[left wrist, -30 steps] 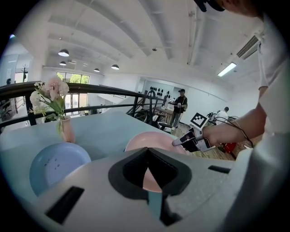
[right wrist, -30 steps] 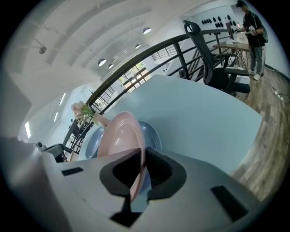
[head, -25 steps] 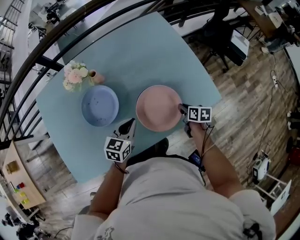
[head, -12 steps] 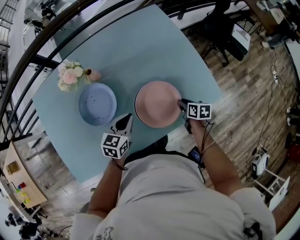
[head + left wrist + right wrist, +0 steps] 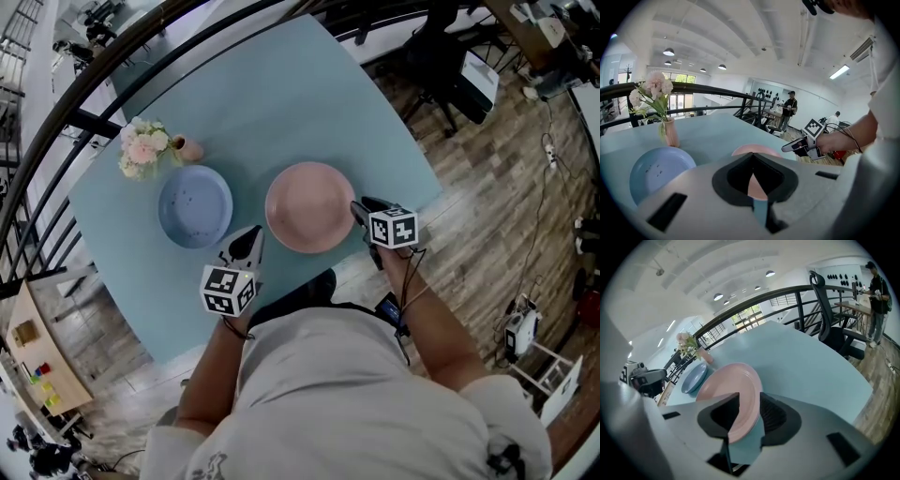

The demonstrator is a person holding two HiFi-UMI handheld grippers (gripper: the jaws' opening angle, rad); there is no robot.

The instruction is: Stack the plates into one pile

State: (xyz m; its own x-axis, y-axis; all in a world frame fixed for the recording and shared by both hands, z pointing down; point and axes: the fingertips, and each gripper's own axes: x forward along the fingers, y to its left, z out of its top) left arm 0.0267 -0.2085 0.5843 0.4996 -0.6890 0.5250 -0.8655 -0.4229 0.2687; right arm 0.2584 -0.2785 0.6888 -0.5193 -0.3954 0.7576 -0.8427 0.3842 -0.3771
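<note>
A pink plate (image 5: pixel 309 206) lies flat on the light blue table (image 5: pixel 281 103), with a blue plate (image 5: pixel 195 206) to its left, apart from it. My right gripper (image 5: pixel 358 214) is at the pink plate's right rim. In the right gripper view the rim of the pink plate (image 5: pixel 731 390) runs between the jaws of that gripper (image 5: pixel 749 416), which are opening, and a gap shows beside it. My left gripper (image 5: pixel 248 242) hovers near the table's front edge between the two plates, shut and holding nothing (image 5: pixel 751 161).
A small pink vase of flowers (image 5: pixel 145 148) stands behind the blue plate near the table's left corner. The table's right edge lies just past my right gripper, with wood floor beyond. A black railing (image 5: pixel 56 122) curves behind the table, and office chairs (image 5: pixel 450 66) stand at the far right.
The right gripper's jaws have spread apart around the pink plate's rim. The pink plate sits slightly further left. The left gripper has barely moved.
</note>
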